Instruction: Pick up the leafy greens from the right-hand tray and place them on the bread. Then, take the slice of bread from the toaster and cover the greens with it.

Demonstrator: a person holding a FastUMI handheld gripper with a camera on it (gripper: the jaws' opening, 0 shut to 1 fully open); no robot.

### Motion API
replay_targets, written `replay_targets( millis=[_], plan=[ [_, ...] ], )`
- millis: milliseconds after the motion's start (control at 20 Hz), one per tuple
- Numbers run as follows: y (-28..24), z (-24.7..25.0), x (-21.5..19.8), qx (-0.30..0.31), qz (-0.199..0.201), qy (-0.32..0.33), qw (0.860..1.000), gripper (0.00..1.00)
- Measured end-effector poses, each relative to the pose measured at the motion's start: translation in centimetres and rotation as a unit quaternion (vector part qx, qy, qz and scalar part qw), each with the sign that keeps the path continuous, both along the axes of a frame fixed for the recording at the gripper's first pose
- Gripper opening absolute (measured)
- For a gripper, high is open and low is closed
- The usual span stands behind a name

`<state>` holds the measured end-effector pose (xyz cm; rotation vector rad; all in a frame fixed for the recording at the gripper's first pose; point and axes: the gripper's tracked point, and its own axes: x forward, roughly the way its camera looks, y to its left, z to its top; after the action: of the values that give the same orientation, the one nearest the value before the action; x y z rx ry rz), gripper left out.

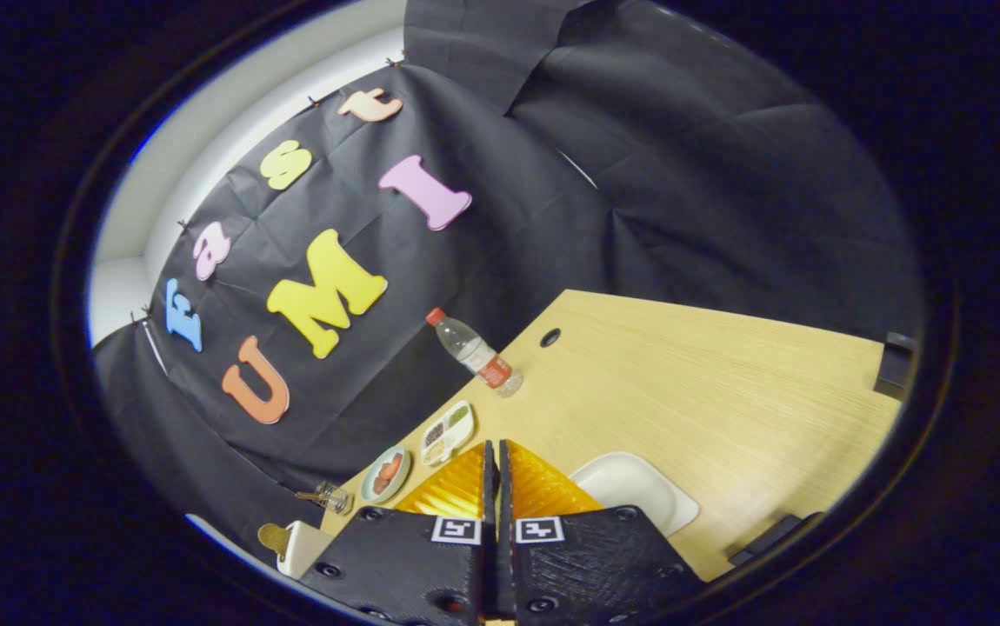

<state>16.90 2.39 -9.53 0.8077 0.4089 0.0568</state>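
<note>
Your gripper (pixel 496 461) has its two fingers pressed together with nothing between them; only a thin dark seam separates the black pads, and orange ribbed panels sit behind each one.

Just to the right of the fingers lies a white tray (pixel 639 491), partly hidden behind the right finger; the part you can see holds nothing. To the left of the fingertips is a small round plate (pixel 386 474) carrying something reddish-orange, and just beyond it a divided dish (pixel 447 432) with dark, green and pale contents in separate compartments; what they are is too small to tell. Down beside the left finger's base stands the white toaster (pixel 304 546), with a tan slice (pixel 272 537) sticking out of it. The leafy greens cannot be made out from here.

Everything rests on a light wooden table (pixel 709 391) with a dark round hole (pixel 550 337) near its far corner. Black cloth walls close in the booth behind it.

Beyond the fingers, near that corner, a clear bottle (pixel 474 352) with a red cap stands on the table. A small glass object (pixel 330 496) sits at the table edge next to the plate.
</note>
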Motion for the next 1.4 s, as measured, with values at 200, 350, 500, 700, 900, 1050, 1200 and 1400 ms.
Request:
replay_targets(
  millis=[200,350,500,700,900,1050,1200,1400],
  plan=[
    [5.4,3.1,-1.0,-0.002,0.031,-0.028,0.999,0.00],
    [10.9,4.4,-1.7,0.002,0.062,-0.044,0.997,0.00],
    [16.5,4.3,-1.6,0.012,0.088,-0.050,0.995,0.00],
    [23.1,1.8,-1.7,0.030,0.121,-0.035,0.992,0.00],
    [27.9,-0.5,-2.9,0.061,0.147,-0.015,0.987,0.00],
    [28.1,-1.9,-2.8,0.072,0.141,-0.004,0.987,0.00],
    [25.5,-3.8,-2.1,0.058,0.112,0.003,0.992,0.00],
    [22.1,-6.8,-1.7,0.019,0.083,0.017,0.996,0.00]
  ],
)
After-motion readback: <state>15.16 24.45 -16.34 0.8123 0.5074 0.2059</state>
